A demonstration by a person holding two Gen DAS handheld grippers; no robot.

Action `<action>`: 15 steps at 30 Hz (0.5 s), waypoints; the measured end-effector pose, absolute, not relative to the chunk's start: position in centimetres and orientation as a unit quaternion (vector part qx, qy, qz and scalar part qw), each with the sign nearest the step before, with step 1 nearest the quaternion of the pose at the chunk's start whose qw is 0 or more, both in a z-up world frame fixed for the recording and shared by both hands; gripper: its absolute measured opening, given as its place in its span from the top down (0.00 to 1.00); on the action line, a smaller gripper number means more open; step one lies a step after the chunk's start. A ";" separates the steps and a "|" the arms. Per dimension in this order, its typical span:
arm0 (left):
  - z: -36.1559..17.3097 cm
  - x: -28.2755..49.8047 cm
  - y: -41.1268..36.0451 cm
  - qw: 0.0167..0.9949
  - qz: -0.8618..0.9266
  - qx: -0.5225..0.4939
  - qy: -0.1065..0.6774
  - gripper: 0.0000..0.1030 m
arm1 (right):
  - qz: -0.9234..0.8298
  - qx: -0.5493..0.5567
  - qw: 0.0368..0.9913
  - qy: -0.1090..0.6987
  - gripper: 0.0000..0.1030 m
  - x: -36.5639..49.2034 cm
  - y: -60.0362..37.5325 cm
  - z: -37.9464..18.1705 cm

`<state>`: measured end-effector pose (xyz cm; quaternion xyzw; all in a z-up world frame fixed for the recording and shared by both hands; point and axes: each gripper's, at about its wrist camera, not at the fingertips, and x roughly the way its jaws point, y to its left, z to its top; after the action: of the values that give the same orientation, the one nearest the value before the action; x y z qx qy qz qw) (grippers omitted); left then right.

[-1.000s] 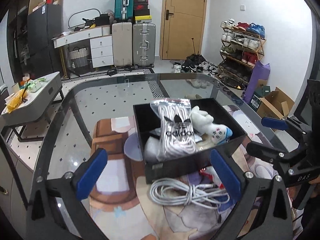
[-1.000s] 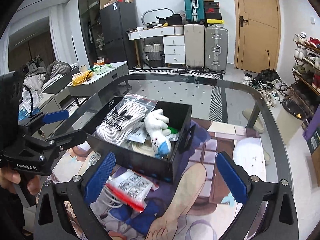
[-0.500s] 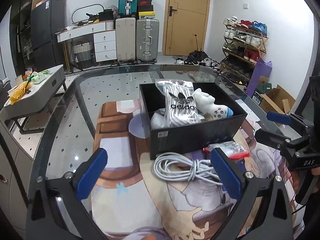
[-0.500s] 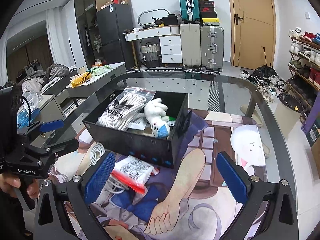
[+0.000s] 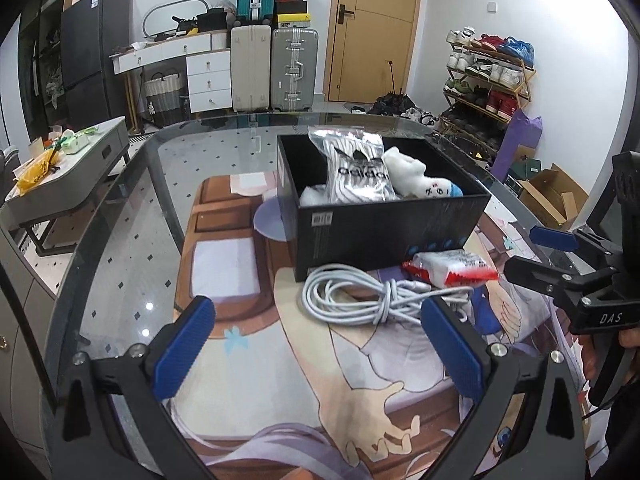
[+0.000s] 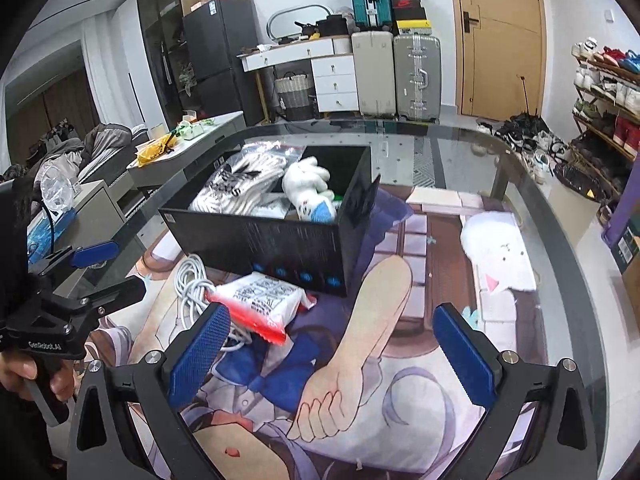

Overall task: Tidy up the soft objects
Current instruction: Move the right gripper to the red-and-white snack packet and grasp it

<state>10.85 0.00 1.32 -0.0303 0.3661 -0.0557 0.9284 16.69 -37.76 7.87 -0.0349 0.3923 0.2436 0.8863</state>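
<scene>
A black box (image 5: 384, 228) (image 6: 280, 240) stands on the printed mat and holds a bagged adidas item (image 5: 356, 172) (image 6: 240, 184) and a white plush toy (image 5: 416, 176) (image 6: 308, 188). In front of the box lie a coiled white cable (image 5: 360, 296) (image 6: 192, 280) and a red-and-white packet (image 5: 452, 268) (image 6: 260, 300). My left gripper (image 5: 320, 340) is open, held back from the cable. Just behind the packet, my right gripper (image 6: 332, 352) is also open, its left pad (image 6: 200, 356) close to the packet's near edge. Nothing sits between either pair of fingers.
The printed mat (image 5: 360, 380) covers a glass table (image 5: 120, 240) with a dark rounded rim. A white plush cushion print (image 6: 500, 248) shows at the mat's right. The other gripper (image 5: 580, 280) (image 6: 68, 312) appears at each view's side. Suitcases, a shoe rack and a side table stand beyond.
Both grippers have pulled back from the box and risen, so the box looks smaller and farther. The cable and packet now show in full. Both stay open.
</scene>
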 end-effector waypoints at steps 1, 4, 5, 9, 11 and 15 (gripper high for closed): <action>1.1 10.8 0.0 0.928 -0.056 -0.031 0.368 0.00 | 0.244 -0.034 0.885 0.395 0.00 16.7 -37.6 7.8; 0.7 10.8 0.1 0.926 -0.054 -0.028 0.373 0.00 | 0.249 -0.037 0.881 0.401 0.00 16.8 -36.9 7.4; 0.5 10.8 0.1 0.925 -0.054 -0.028 0.374 0.00 | 0.252 -0.040 0.879 0.403 0.00 16.8 -36.5 7.3; 0.0 10.9 0.1 0.923 -0.052 -0.028 0.381 0.00 | 0.262 -0.045 0.873 0.408 0.00 16.9 -35.3 7.0; -0.2 10.9 0.2 0.922 -0.052 -0.028 0.383 0.00 | 0.265 -0.046 0.871 0.411 0.00 17.1 -34.7 6.8; -0.6 11.1 0.4 0.919 -0.052 -0.027 0.389 0.00 | 0.267 -0.044 0.867 0.418 0.00 17.7 -33.4 6.6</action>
<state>11.09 0.42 -0.59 -0.0273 0.3892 -0.0524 0.9192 17.72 -33.38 6.57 -0.0439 0.4177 0.2665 0.8675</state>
